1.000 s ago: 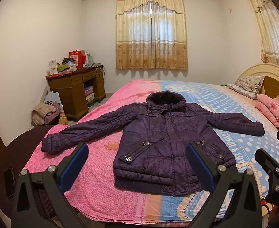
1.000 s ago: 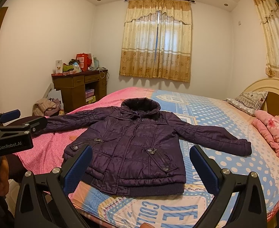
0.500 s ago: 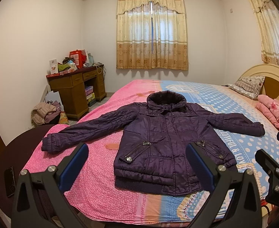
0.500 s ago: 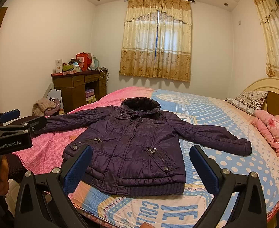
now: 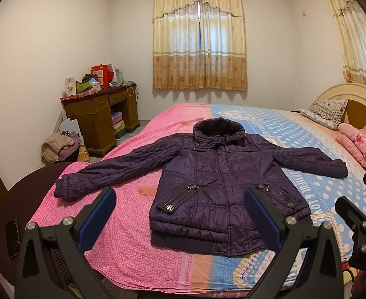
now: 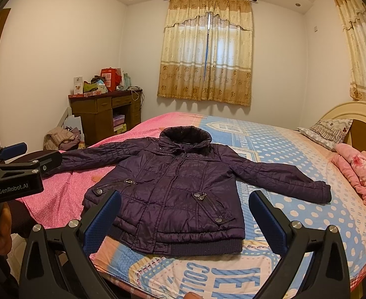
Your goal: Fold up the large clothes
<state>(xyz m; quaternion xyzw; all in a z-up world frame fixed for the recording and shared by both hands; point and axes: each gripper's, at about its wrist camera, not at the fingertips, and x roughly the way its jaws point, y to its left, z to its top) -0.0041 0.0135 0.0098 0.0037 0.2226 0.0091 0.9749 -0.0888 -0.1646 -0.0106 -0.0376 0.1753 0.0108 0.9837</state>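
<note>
A purple jacket [image 5: 223,186] lies flat and face up on the bed [image 5: 133,236], both sleeves spread out to the sides, collar toward the window curtains [image 5: 199,42]. The left hand-held gripper [image 5: 179,209] hovers at the foot of the bed, spread wide and holding nothing. The right hand-held gripper [image 6: 184,211] hangs beside it, equally wide and empty, clear of the jacket hem.

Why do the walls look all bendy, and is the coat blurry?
Left wrist view: the fisheye lens curves the walls and darkens the corners; the purple coat looks sharp. Right wrist view: the same bending, soft daylight through the curtains, and the coat is sharp too.
</note>
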